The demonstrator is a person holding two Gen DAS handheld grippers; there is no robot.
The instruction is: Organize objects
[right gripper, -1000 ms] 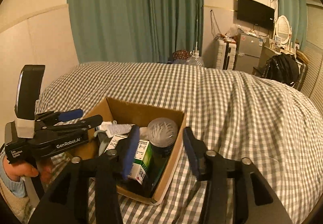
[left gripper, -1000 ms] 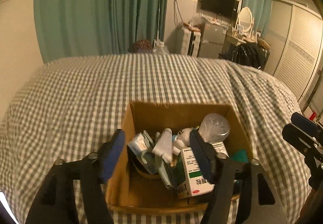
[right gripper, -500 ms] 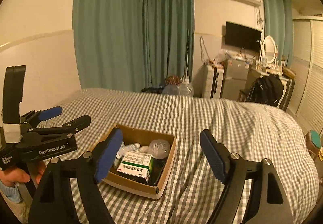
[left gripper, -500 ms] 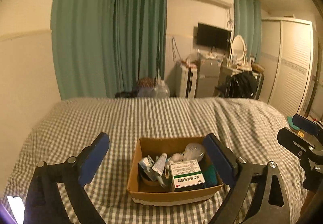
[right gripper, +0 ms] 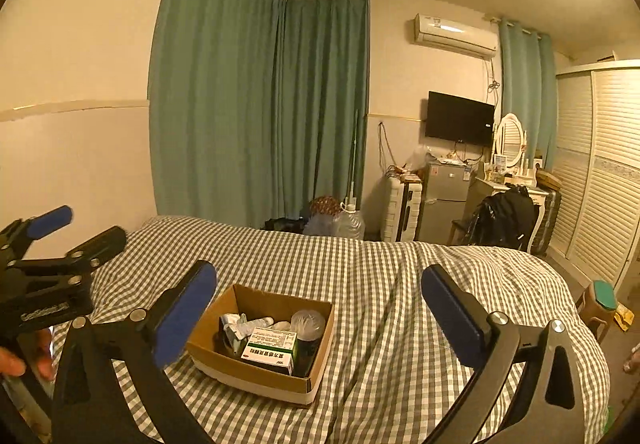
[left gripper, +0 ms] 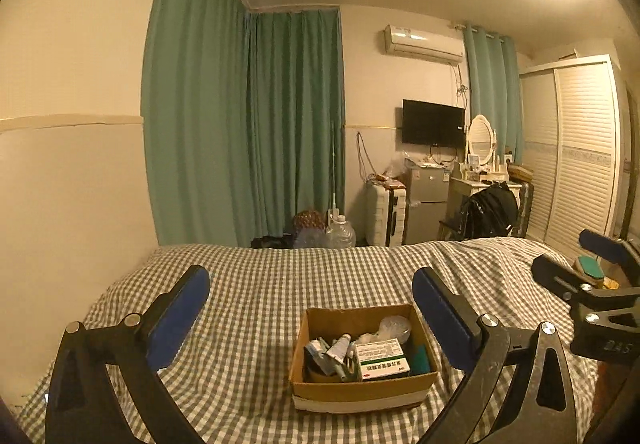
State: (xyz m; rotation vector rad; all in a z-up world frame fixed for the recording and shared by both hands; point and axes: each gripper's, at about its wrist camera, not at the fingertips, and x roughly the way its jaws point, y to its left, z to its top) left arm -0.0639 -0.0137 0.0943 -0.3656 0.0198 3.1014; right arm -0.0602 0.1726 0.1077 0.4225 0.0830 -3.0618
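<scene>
A brown cardboard box (left gripper: 362, 388) (right gripper: 262, 374) sits on the checked bed. Inside lie a green-and-white medicine box (left gripper: 382, 358) (right gripper: 272, 350), a tube (left gripper: 339, 348), a clear round tub (left gripper: 395, 327) (right gripper: 308, 322) and other small items. My left gripper (left gripper: 310, 314) is open and empty, raised above and behind the box. It also shows at the left edge of the right wrist view (right gripper: 68, 230). My right gripper (right gripper: 318, 308) is open and empty, held above the box. It also shows at the right edge of the left wrist view (left gripper: 572, 260).
The grey checked bedspread (left gripper: 280, 284) (right gripper: 400, 284) covers the bed around the box. Behind the bed are green curtains (left gripper: 248, 131), a water jug (left gripper: 340, 232), a small fridge (left gripper: 426, 203), a desk with a mirror (left gripper: 482, 167) and a louvred wardrobe (left gripper: 580, 155).
Both grippers have pulled up and back from the box, which now looks smaller and farther. Both opened wider and hold nothing.
</scene>
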